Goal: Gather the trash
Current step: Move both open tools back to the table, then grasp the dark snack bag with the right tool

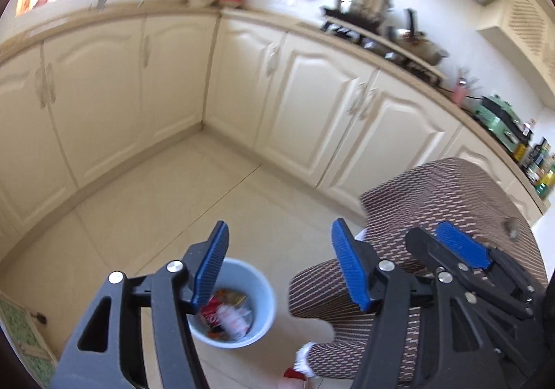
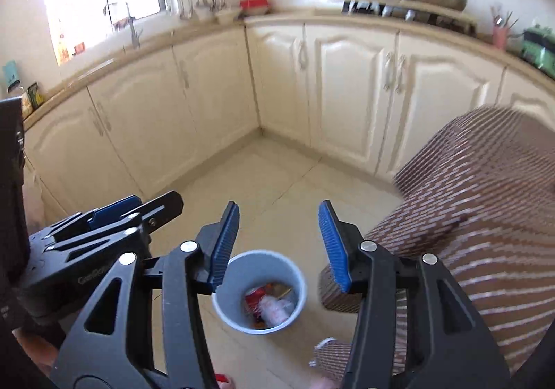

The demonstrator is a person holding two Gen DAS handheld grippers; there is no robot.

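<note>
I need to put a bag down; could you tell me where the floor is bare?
Bare tile runs from the bin to the corner cabinets. It is crowded right of the bin, by the person's legs.

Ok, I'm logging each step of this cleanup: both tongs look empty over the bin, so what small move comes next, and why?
Probably swing the tongs away to scan the floor. The left tongs and right tongs hang open, holding nothing, above the blue bin, which already holds wrappers. No loose trash shows on the visible tiles.
</note>
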